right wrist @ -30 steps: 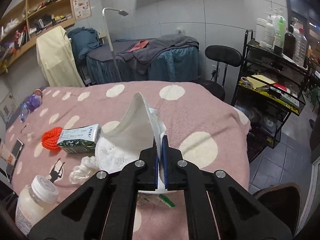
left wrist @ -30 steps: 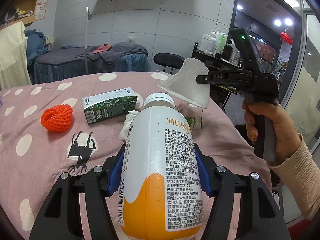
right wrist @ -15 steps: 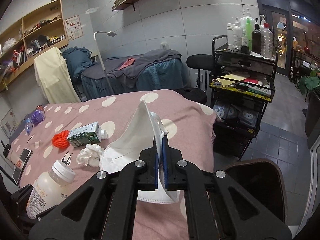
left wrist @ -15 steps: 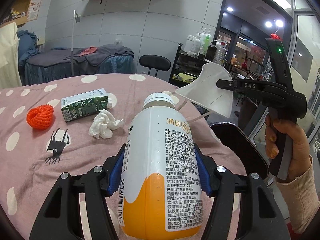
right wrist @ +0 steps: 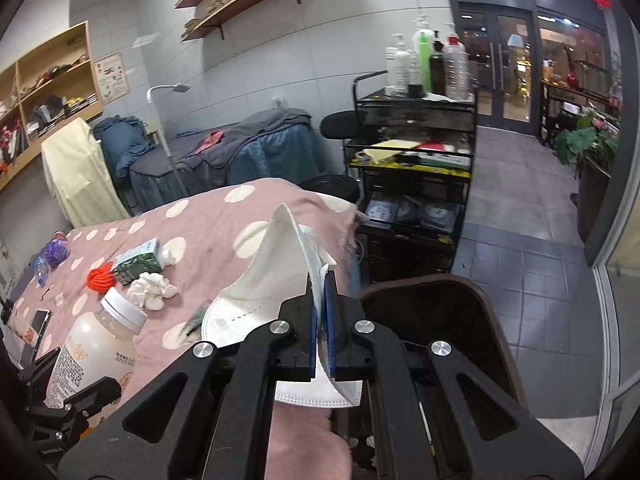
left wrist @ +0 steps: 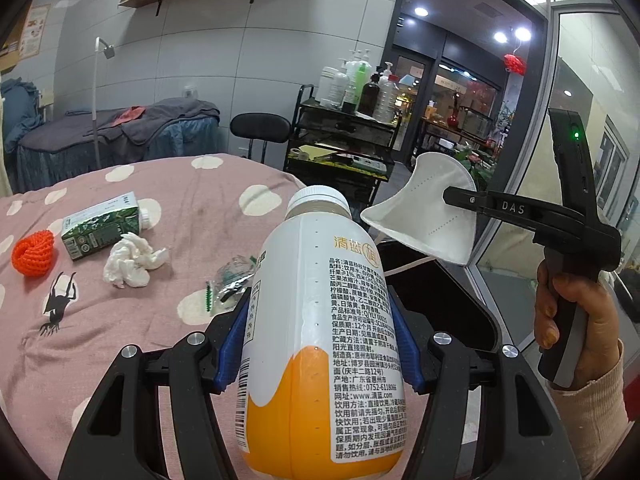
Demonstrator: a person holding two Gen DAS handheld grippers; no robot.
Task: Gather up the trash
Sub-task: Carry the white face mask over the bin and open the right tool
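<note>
- Mask (right wrist: 276,280), pinched flat between the shut fingers of the right gripper (right wrist: 320,304), had moved off the bed (left wrist: 192,208) to hang above the dark bin (right wrist: 440,312); release looked due next.
- Left gripper (left wrist: 320,344) stayed clamped around the bottle (left wrist: 324,320), carried nearer the bin too.
- Carton (left wrist: 102,226), tissue (left wrist: 130,258), wrapper (left wrist: 230,282) remained uncollected on the bed.

The bottle (left wrist: 324,332) hid part of the crumpled wrapper (left wrist: 228,282) and the near rim of the black bin (left wrist: 452,300), whose contents, behind the right gripper (right wrist: 320,320), were too dark to identify.
</note>
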